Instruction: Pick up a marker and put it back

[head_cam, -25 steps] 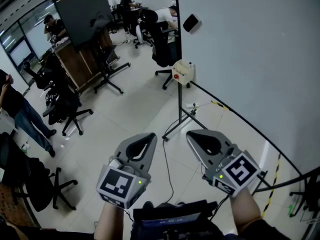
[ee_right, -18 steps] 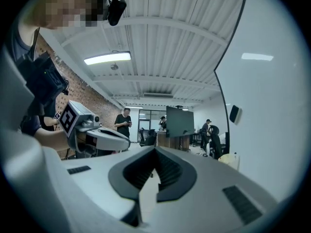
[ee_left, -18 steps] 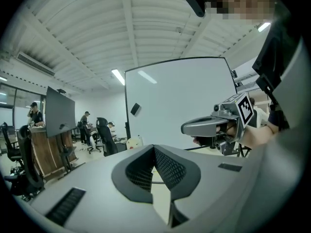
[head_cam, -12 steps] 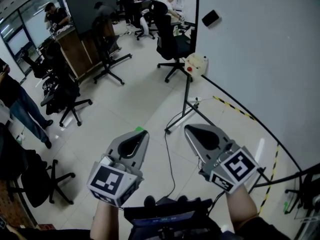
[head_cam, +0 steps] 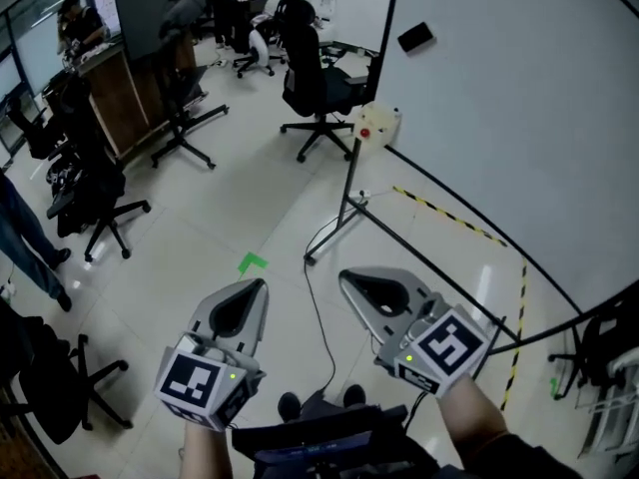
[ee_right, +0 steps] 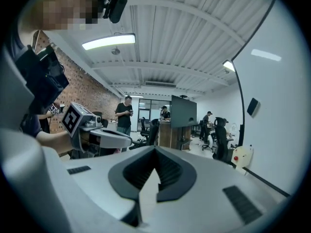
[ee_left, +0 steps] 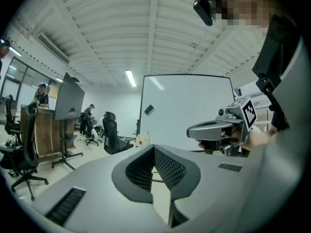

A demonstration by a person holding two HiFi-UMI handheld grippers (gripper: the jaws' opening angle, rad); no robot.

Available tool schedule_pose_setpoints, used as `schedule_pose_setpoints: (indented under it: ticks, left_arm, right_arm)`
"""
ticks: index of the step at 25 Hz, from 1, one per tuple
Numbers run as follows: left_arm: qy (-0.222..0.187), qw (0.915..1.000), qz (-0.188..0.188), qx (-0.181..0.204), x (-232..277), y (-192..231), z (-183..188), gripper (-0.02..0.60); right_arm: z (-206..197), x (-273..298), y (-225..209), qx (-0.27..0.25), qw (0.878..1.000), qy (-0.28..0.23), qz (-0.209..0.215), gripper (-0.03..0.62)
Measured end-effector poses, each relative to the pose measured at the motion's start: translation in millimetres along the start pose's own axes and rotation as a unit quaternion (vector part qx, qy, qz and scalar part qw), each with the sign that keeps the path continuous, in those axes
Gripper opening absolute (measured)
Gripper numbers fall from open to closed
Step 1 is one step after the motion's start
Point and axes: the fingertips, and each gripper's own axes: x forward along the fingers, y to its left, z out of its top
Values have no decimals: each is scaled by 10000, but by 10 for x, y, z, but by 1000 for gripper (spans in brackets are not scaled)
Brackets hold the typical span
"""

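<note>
No marker shows in any view. In the head view my left gripper (head_cam: 256, 287) and my right gripper (head_cam: 346, 278) are held side by side above the floor, both pointing away from me toward the foot of a large whiteboard (head_cam: 519, 118). Both are shut with nothing between the jaws. My left gripper (ee_left: 154, 150) has its tips together in the left gripper view, where the right gripper (ee_left: 193, 130) hangs to its right. The right gripper view has my right gripper (ee_right: 155, 152) with tips touching and the left gripper (ee_right: 127, 141) to its left.
A black eraser (head_cam: 414, 36) sticks to the whiteboard. A white box with a red button (head_cam: 376, 125) hangs on the board's stand, whose legs (head_cam: 329, 236) and a cable (head_cam: 318, 317) cross the floor ahead. Office chairs (head_cam: 315, 88), a green tape mark (head_cam: 252, 262) and people stand farther off.
The head view has swung, so the whiteboard stand and chairs sit further left and a green tape mark has come into sight. Both grippers sit lower and further left in frame, still shut.
</note>
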Motion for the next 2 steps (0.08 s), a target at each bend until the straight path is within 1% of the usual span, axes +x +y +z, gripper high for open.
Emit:
schedule_pose_setpoints:
  ticks: [2]
  left_arm:
    - [105,9997,8,-203,-134,126,-103,0]
  right_arm:
    - [-47,102,153,72,9998,167,55,11]
